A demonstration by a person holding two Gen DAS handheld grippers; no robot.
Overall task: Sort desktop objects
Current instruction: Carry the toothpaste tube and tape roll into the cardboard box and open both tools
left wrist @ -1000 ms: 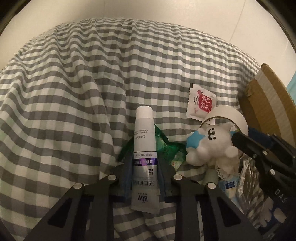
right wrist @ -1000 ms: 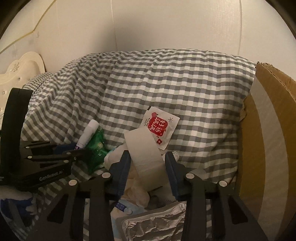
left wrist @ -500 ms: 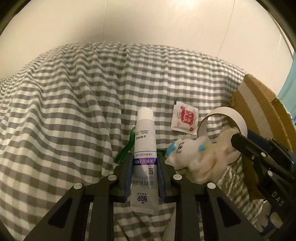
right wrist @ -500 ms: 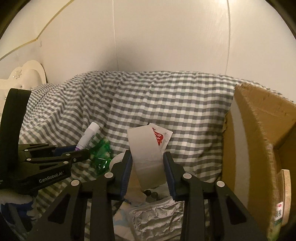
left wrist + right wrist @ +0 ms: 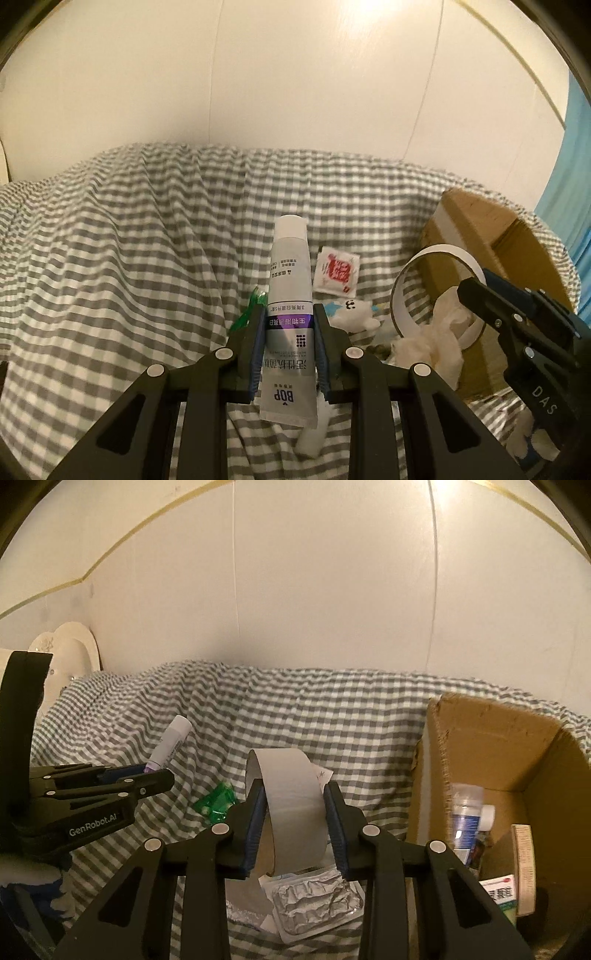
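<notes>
A grey-white toothpaste tube (image 5: 290, 273) with a purple band sticks forward between the pads of my left gripper (image 5: 288, 314), which is shut on it above the checked cloth (image 5: 129, 258). From the right wrist view the same tube (image 5: 171, 738) and left gripper (image 5: 162, 775) show at the left. My right gripper (image 5: 293, 786) is shut on a white tape roll (image 5: 295, 812), its jaws still closing in on the roll's width. In the left wrist view the roll (image 5: 399, 295) hangs from the right gripper (image 5: 469, 288) with crumpled tissue (image 5: 436, 332) against it.
An open cardboard box (image 5: 491, 746) stands at the right with a bottle (image 5: 465, 812) and packets inside. On the cloth lie a red sachet (image 5: 337, 271), a white plush toy (image 5: 354, 312), a green wrapper (image 5: 216, 801) and a foil blister pack (image 5: 317, 897). A white wall stands behind.
Both grippers have risen with the tube and the tape roll, and more wall shows. The plush toy, tipped against the roll before, now lies on the cloth. The box's inside has come into view.
</notes>
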